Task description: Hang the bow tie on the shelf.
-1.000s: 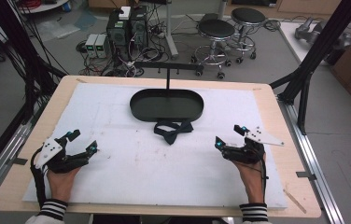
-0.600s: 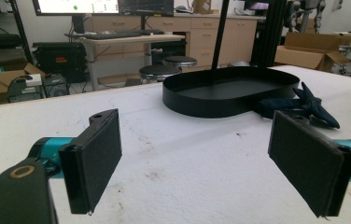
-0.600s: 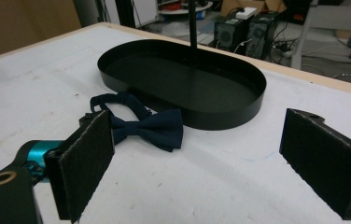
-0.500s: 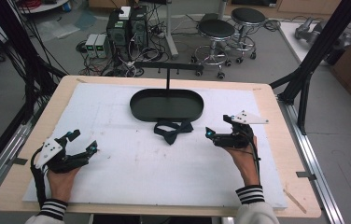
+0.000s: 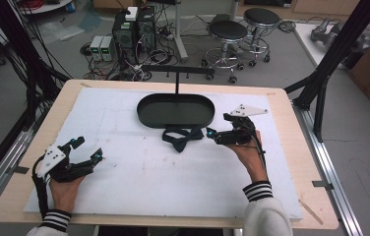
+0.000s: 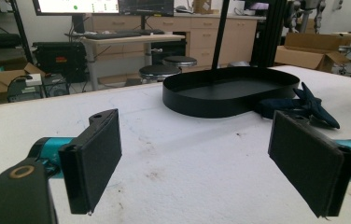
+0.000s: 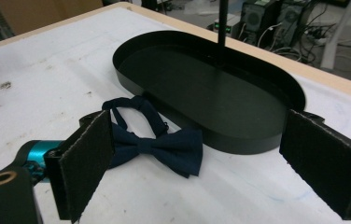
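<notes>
Left gripper (image 5: 85, 150) is held low at the near left of the white mat (image 5: 138, 182), jaws spread wide and empty. Just before the black oval tray (image 5: 175, 111) lies a dark bow tie (image 5: 182, 138), its strap partly hidden against the tray wall. Right gripper (image 5: 211, 133) is extended beside the bow tie, jaws parted around nothing. Stools (image 5: 228, 32) and computers (image 5: 134, 29) are seen beyond the table.
</notes>
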Motion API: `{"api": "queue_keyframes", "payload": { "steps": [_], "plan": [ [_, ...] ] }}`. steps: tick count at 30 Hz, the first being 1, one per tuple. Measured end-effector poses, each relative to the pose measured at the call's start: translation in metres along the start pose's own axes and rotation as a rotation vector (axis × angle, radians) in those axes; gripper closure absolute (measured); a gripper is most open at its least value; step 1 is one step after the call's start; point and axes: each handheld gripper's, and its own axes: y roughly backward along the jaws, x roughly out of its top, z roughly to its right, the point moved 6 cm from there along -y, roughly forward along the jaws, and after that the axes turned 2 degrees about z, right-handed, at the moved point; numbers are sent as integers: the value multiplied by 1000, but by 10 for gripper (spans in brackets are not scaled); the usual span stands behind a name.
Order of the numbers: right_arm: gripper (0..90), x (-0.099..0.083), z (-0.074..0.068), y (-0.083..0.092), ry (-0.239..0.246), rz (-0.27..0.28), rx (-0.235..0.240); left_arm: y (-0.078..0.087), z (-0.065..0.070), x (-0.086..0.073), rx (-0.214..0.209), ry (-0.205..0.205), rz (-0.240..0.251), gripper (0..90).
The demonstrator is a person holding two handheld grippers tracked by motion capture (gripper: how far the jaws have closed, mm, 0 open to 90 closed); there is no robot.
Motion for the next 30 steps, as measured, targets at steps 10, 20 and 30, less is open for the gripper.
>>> {"api": "queue_keyframes", "payload": {
  "steps": [10,20,30],
  "plan": [
    [93,-2,1,-34,-16,-76,44,0,0,0,0,1,0,175],
    [131,-12,7,-48,-44,-110,88,0,0,0,1,1,-1,176],
    [147,-21,6,-63,-36,-153,100,0,0,0,-3,1,-1,175]
  ]
}}
